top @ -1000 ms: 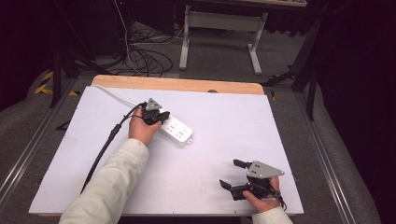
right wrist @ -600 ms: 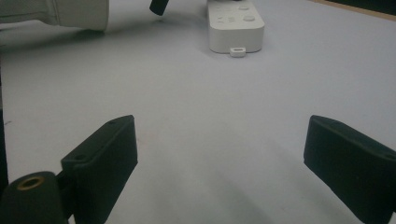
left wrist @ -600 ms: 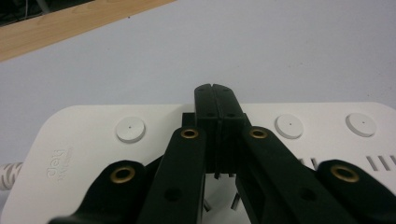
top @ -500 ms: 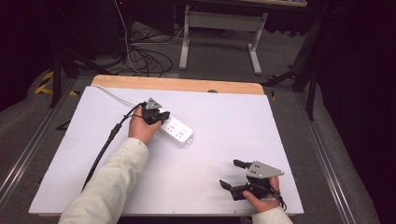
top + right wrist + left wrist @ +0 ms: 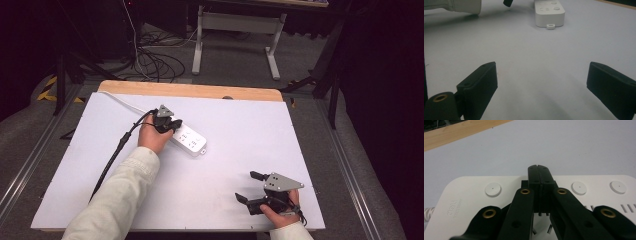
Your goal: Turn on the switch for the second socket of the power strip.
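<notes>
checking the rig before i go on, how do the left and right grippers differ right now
The left gripper has its fingers pressed together, on top of the white power strip; the right gripper has its fingers spread wide over bare table, holding nothing. The left sits far up the table, the right near its front edge. Both are black, hand-held, and carry a grey three-cornered plate.

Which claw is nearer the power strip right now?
Left. The left claw is on the power strip, jaws together; the right claw sits open, apart from it near the table's front edge.
</notes>
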The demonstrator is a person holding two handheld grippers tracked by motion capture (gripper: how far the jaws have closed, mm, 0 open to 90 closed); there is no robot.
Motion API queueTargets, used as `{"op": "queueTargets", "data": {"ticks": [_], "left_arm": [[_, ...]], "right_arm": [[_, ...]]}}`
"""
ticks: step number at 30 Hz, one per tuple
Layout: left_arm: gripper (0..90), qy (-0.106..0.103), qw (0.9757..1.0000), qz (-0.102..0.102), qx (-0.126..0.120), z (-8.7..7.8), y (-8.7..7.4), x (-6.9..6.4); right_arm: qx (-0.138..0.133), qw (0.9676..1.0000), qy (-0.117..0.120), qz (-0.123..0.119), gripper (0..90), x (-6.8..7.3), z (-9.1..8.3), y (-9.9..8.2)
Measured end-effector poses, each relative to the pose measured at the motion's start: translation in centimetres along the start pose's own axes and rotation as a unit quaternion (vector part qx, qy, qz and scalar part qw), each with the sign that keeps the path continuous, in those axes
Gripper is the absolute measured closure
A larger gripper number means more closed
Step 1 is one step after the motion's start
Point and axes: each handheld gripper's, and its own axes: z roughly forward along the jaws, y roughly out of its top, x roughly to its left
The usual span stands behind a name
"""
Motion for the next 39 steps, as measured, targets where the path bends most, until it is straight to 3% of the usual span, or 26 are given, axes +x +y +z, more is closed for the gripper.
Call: {"op": "queueTargets", "data": {"ticks": [7, 10, 14, 16, 17, 21, 28, 33, 36, 39], "left_arm": [[90.0, 0.007, 0.9999, 0.013, 0.005, 0.2, 0.1, -0.2], [90.0, 0.007, 0.9999, 0.006, 0.008, 0.0, 0.2, -0.2], [90.0, 0.015, 0.9992, 0.033, 0.014, -0.7, 0.5, 0.1], [90.0, 0.004, 0.9995, 0.025, 0.018, -1.0, 0.5, 0.3], [90.0, 0.01, 0.9994, 0.029, 0.019, -1.2, 0.5, 0.4], [89.9, -0.001, 0.9995, 0.023, 0.02, -1.8, 0.7, 0.5], [86.9, -0.021, 0.9998, 0.005, 0.003, -3.3, 1.6, -0.1], [87.1, -0.015, 0.9998, 0.011, -0.001, -3.9, 1.9, 0.0], [86.4, -0.023, 0.9997, -0.004, -0.006, -4.3, 2.0, -0.1], [85.7, -0.021, 0.9997, 0.0, -0.009, -4.5, 2.1, -0.1]], "right_arm": [[0.0, 1.0, 0.0, 0.001, 10.2, 0.0, 0.0, -0.1], [0.001, 1.0, -0.001, 0.0, 10.2, 0.0, -0.1, -0.1], [-0.001, 1.0, -0.002, 0.0, 10.2, -0.1, -0.1, 0.0], [-0.001, 1.0, -0.003, 0.0, 10.2, -0.1, -0.1, 0.0], [0.0, 1.0, -0.003, 0.0, 10.2, -0.1, -0.1, 0.0], [-0.001, 1.0, -0.003, 0.0, 10.2, 0.0, -0.1, 0.0], [0.0, 1.0, -0.005, -0.002, 10.2, 0.0, 0.0, 0.0], [0.001, 1.0, -0.006, -0.002, 10.2, 0.0, -0.1, 0.1], [0.002, 1.0, -0.006, -0.003, 10.2, 0.0, 0.0, 0.0], [0.001, 1.0, -0.006, -0.004, 10.2, 0.0, 0.0, 0.1]]}}
